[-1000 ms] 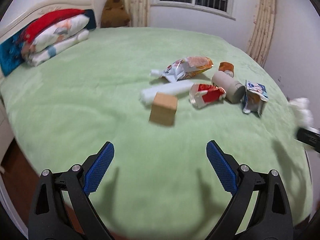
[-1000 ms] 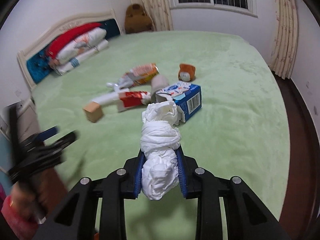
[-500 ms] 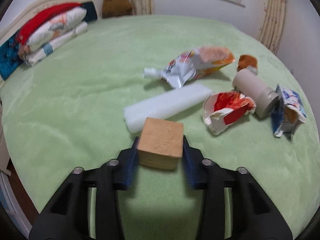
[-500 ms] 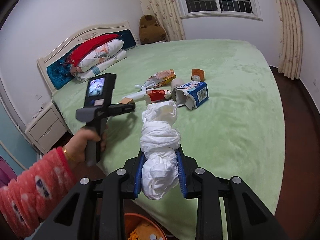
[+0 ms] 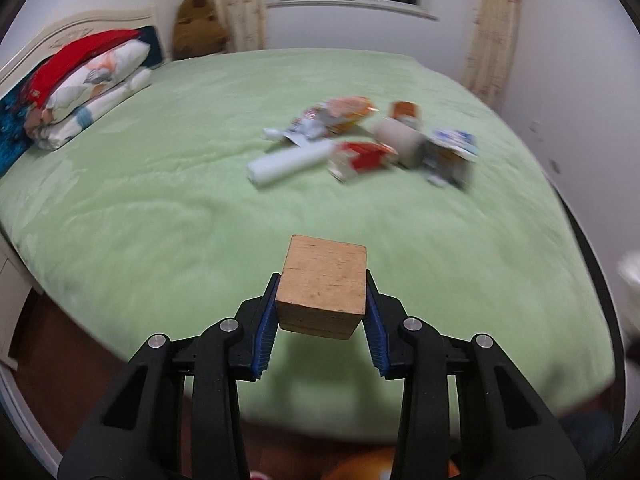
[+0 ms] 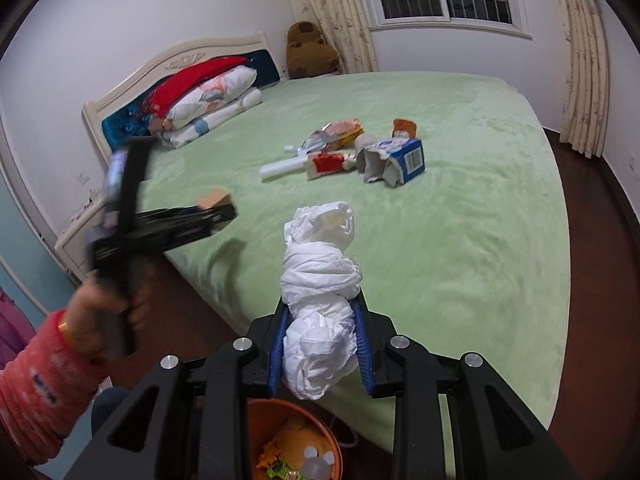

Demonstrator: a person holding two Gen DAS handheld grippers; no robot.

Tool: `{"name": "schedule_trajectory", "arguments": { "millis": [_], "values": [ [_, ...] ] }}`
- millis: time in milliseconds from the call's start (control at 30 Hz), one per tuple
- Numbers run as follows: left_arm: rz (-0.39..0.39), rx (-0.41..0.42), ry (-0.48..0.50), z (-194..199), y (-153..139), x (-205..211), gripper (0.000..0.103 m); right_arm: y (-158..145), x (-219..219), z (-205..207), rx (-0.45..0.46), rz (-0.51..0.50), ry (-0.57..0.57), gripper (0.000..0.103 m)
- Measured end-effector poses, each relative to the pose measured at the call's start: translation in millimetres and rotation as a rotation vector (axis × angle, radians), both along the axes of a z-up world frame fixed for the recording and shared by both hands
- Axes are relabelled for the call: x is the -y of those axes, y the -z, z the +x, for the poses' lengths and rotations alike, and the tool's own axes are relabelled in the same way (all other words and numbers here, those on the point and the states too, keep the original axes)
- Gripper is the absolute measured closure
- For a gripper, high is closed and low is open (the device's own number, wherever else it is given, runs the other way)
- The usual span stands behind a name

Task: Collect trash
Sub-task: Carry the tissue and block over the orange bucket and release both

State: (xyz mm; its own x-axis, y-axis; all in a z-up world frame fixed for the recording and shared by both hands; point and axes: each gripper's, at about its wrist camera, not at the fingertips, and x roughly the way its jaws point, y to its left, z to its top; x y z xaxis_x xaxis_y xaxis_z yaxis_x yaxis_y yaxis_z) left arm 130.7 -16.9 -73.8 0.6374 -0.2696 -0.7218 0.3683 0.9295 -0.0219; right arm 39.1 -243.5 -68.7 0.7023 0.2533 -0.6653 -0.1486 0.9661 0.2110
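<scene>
My left gripper (image 5: 322,316) is shut on a tan block (image 5: 323,285) and holds it above the near edge of the green bed (image 5: 160,184). It also shows in the right wrist view (image 6: 216,200), at the left. My right gripper (image 6: 320,340) is shut on a crumpled white tissue wad (image 6: 320,280), over an orange bin (image 6: 296,440) on the floor by the bed. More trash lies mid-bed: a white tube (image 6: 280,168), a snack bag (image 6: 336,134), a red wrapper (image 6: 328,164), a blue carton (image 6: 394,160), a cardboard roll (image 5: 400,140).
Folded pillows and quilts (image 6: 200,108) lie at the headboard. A brown plush toy (image 6: 308,50) sits at the bed's far corner. A small orange toy (image 6: 404,128) lies behind the carton. A nightstand (image 6: 76,236) stands left of the bed. Dark wood floor surrounds the bed.
My left gripper closed on the tan block, lifted it and pulled back toward the bed's near edge. My right gripper drew back with the tissue wad to above the orange bin.
</scene>
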Motion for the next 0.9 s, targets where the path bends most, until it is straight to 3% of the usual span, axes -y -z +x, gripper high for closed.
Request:
{"name": "schedule_trajectory", "arguments": {
  "millis": [133, 333, 600, 900],
  "values": [
    [-0.002, -0.027, 0.073, -64.4, 1.9, -9.8, 0.065, 11.3, -16.6, -16.6, -0.033, -0.036, -0.027, 0.074],
    [0.016, -0.140, 0.057, -136.7, 49.1, -25.9, 0.065, 38.9, -44.7, -46.6, -0.108, -0.080, -0.076, 0.074],
    [0.017, -0.365, 0.000, -173.6, 126.9, -30.5, 0.065, 99.3, -72.3, -75.5, -0.269, -0.097, -0.127, 0.074],
    [0.041, -0.504, -0.039, -188.2, 180.6, -17.1, 0.065, 157.6, -85.9, -88.3, -0.423, -0.124, -0.136, 0.074]
  ]
}}
